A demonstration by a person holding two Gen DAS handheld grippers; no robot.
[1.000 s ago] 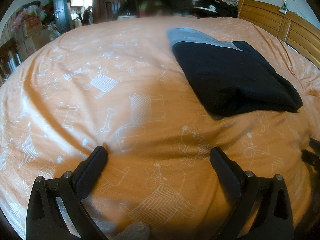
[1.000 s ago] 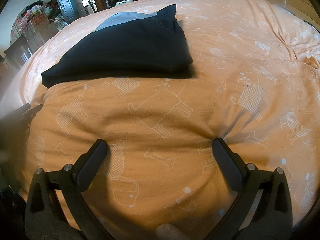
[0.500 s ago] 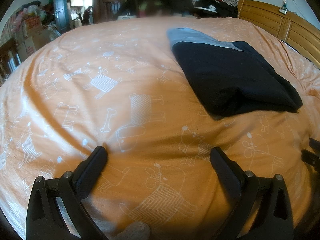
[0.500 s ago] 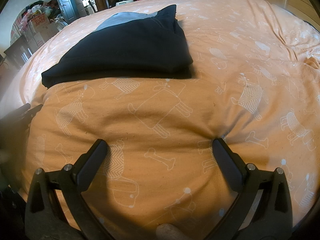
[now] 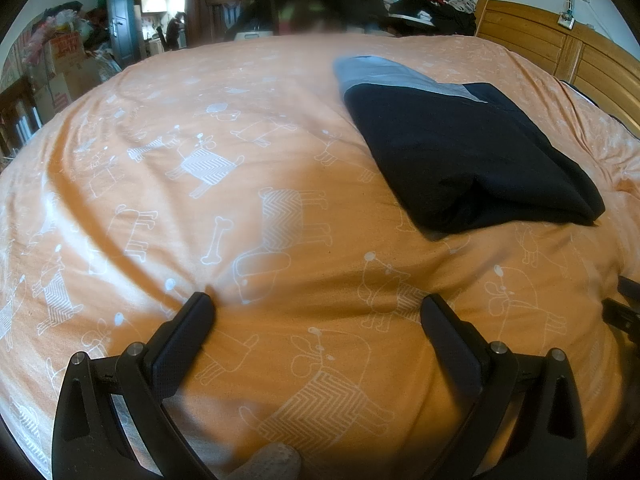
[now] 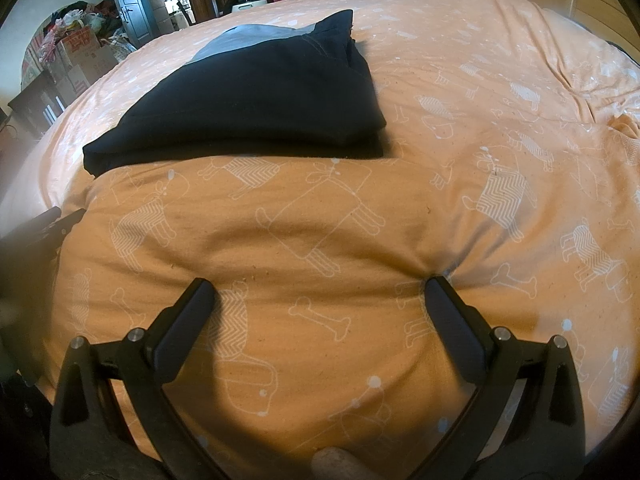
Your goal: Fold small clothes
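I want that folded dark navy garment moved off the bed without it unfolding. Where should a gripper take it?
Probably the thick rolled fold edge of the folded dark navy garment, approached from the near side: layers bunch there, while the far grey band lies thin and flat.

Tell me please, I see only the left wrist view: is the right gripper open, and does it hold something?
Observer: The right gripper is open and holds nothing. Its fingers press on the orange bedcover.
Operator: Where does the folded dark garment lie from that gripper?
Observer: The folded dark garment lies ahead of it and to its left, apart from the fingers.
Operator: Is the fold neat on the far side?
Observer: Not fully. One far corner seems to stick up in a point.
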